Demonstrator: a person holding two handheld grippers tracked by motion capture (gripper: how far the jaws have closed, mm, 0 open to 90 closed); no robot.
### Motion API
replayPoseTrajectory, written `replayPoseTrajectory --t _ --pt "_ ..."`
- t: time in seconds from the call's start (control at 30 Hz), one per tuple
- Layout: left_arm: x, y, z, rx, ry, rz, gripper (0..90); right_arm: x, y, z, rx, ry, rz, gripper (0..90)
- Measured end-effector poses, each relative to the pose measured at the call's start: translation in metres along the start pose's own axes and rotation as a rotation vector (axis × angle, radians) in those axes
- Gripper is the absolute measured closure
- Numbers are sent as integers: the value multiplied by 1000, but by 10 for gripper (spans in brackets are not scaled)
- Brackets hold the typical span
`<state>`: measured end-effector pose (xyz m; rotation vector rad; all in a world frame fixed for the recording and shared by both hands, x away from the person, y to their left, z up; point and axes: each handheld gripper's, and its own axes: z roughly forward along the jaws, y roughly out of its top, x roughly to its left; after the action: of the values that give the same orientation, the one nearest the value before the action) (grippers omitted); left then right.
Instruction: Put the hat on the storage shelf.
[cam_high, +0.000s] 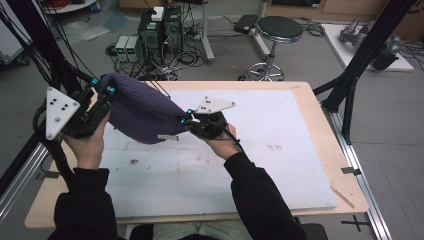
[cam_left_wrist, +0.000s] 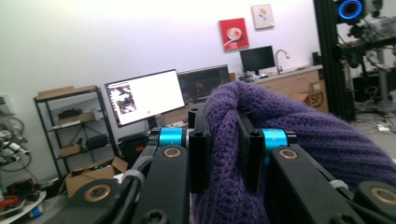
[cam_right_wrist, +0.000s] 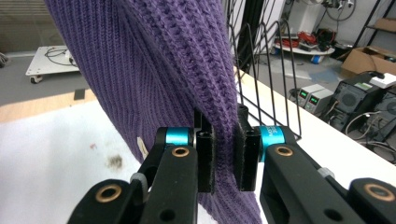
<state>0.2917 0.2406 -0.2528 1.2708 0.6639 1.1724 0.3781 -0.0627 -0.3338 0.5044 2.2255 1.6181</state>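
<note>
Wood-edged table (cam_high: 310, 107) under a white foam sheet lies below a purple ribbed knit hat (cam_high: 140, 112), stretched in the air between both hands. Left tool (cam_high: 102, 92) is clenched on one edge of the knit, right tool (cam_high: 186, 120) on the opposite edge.

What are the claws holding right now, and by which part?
Both hold the purple knit: left claw pinches a bunched fold at one edge, right claw the opposite edge.
</note>
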Motion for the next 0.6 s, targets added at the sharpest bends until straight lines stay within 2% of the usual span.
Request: replayPoseTrajectory --t 0.03,0.3,0.6 --pt "3 1 0 1 8 0 782 2 7 7 8 2 -5 821" --pt "31 8 7 -1 64 -19 783 10 31 32 8 11 -9 820" --pt "58 27 23 8 104 -29 783 14 60 50 -5 2 -35 818"
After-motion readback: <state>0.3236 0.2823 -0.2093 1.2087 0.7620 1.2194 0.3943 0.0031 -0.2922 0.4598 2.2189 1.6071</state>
